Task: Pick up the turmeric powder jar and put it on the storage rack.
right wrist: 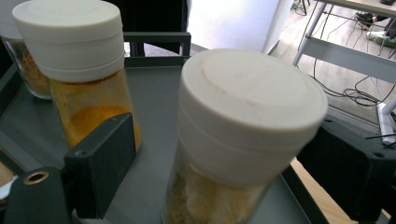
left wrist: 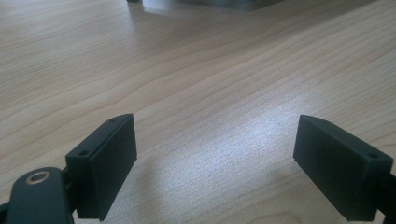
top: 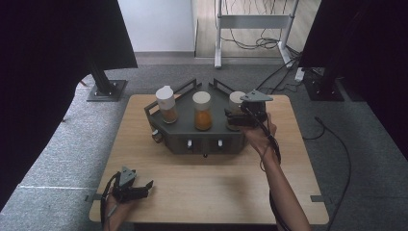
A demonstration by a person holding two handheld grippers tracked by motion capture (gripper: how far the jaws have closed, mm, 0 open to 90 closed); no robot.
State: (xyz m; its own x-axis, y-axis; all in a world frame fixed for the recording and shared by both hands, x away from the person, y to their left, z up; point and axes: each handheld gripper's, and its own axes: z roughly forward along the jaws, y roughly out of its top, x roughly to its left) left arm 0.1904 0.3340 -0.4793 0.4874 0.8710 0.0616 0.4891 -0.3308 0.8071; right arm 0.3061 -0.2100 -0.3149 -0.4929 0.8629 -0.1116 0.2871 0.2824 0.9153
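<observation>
jar (right wrist: 243,135) between spread jaws of right gripper (right wrist: 233,163), pads clear of it both sides; stands at right end of grey rack (top: 202,137). likely light, rigid; clear wall smooth, maybe slippery, so grip below ribbed white cap, squarely. pale powder inside. beyond: orange-filled jar (right wrist: 88,79), same cap. left gripper (left wrist: 215,158) spread, nothing between jaws, over wood-grain table (left wrist: 196,70).

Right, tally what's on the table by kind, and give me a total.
Jars with white lids: 3 (left, middle, right)
Grey rack: 1
Grippers: 2 (left gripper, right gripper)
Total: 6
</observation>
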